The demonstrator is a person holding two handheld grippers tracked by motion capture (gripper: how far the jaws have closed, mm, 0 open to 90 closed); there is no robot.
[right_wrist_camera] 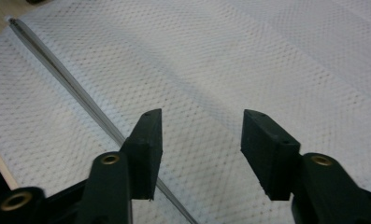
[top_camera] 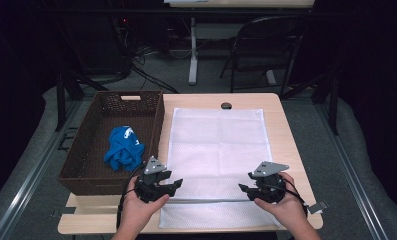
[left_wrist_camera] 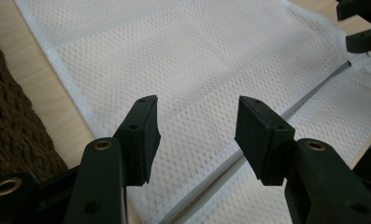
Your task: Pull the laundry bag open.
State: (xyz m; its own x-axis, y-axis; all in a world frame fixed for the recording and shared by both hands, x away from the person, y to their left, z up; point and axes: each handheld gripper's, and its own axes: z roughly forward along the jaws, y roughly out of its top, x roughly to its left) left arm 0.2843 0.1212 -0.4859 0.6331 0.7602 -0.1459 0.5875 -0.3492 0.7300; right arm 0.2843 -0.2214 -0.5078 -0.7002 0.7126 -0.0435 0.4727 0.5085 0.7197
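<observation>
1. A white mesh bag [top_camera: 217, 150] lies flat on the table [top_camera: 286, 130], covering its middle and reaching from the far edge to the near one.
2. A grey zipper line [top_camera: 211, 201] runs across the bag near its 6 o'clock end, from side to side.
3. The left gripper [top_camera: 175, 187] sits at the 7 o'clock corner of the bag, held in the person's left hand [top_camera: 138, 207], pointing toward 3 o'clock.
4. Its jaws stand apart with nothing between them; in the left gripper view [left_wrist_camera: 197, 135] they hover over the mesh just above the zipper.
5. The right gripper [top_camera: 243, 189] sits at the 5 o'clock side of the bag, held in the right hand [top_camera: 286, 207], pointing toward 9 o'clock.
6. Its jaws are also spread and clear of the cloth; in the right gripper view [right_wrist_camera: 202, 140] the mesh lies beneath them and the zipper passes under the left-hand jaw.
7. The two grippers face each other across the bag, well apart.
8. A brown basket [top_camera: 86, 165] stands at 9 o'clock, touching the bag's edge.
9. A blue cloth [top_camera: 123, 148] lies crumpled inside the basket, toward its near half.
10. A dark round cap [top_camera: 226, 105] sits on the table at 12 o'clock, just beyond the bag.
</observation>
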